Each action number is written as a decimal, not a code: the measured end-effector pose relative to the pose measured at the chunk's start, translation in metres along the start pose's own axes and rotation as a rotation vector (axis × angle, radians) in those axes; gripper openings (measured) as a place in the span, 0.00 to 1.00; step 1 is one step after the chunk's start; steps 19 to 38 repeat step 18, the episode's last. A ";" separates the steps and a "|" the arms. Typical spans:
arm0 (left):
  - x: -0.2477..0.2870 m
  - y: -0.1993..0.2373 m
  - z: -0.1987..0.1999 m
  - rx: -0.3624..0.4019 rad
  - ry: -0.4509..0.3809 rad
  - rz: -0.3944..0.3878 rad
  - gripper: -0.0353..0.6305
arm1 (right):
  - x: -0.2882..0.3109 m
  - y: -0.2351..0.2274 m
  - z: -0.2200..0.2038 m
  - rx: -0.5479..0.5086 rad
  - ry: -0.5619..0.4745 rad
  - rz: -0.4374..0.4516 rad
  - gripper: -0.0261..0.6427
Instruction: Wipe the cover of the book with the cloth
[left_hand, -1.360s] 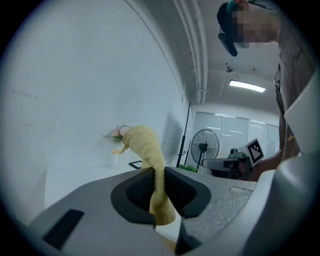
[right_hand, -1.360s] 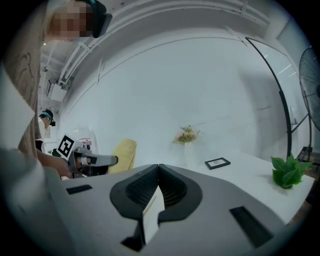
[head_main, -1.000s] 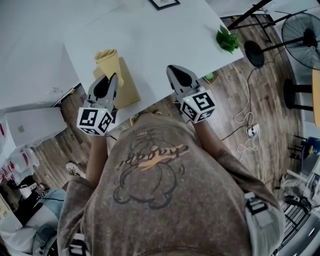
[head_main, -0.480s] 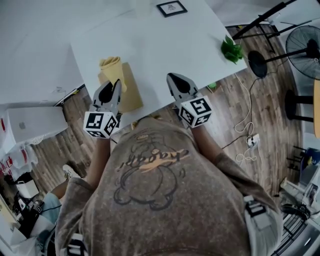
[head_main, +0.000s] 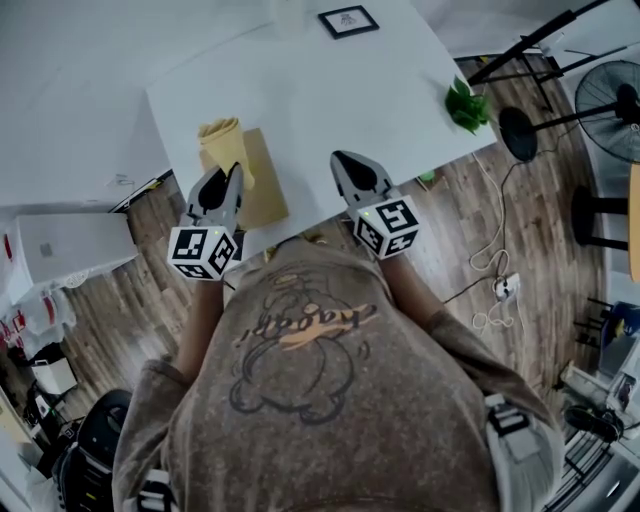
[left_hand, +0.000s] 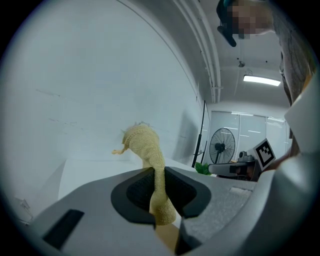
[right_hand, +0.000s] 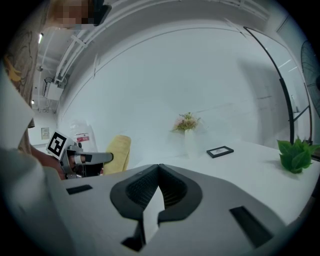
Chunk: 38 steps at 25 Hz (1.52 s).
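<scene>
- The left gripper (head_main: 228, 178) is hovering over the near end of the tan book (head_main: 264, 195), and its fingers (left_hand: 134, 186) are clenching the yellow cloth (left_hand: 146, 146).
- The cloth is rising from between those fingers as a twisted rope and ending in a bunched lump with a loose thread at one side.
- In the head view the cloth (head_main: 222, 135) is lying bunched over the far end of the book.
- The book is lying flat near the front left corner of the white counter (head_main: 330, 90).
- The right gripper (head_main: 346, 162) is hovering over the counter's front edge, well to the right of the book; its fingers (right_hand: 137, 187) are pressing together at the tips with nothing between them.
- A framed picture (head_main: 348, 20) is standing toward the far edge of the counter, a small green plant (head_main: 465, 103) is sitting at its right corner, and a white vase of flowers (right_hand: 188, 136) is standing at the back.
</scene>
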<state>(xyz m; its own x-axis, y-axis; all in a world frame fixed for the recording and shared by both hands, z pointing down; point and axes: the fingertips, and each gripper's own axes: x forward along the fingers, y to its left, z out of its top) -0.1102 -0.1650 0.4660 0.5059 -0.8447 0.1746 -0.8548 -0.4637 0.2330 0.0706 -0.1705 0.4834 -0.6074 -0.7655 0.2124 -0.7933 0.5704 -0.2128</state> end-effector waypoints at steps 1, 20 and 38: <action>0.000 0.001 0.000 -0.008 0.002 0.004 0.13 | 0.001 0.000 0.000 0.001 0.000 0.001 0.03; -0.001 0.010 -0.005 -0.072 0.039 0.032 0.13 | 0.008 0.005 -0.001 0.013 0.010 0.009 0.03; -0.001 0.010 -0.005 -0.072 0.039 0.032 0.13 | 0.008 0.005 -0.001 0.013 0.010 0.009 0.03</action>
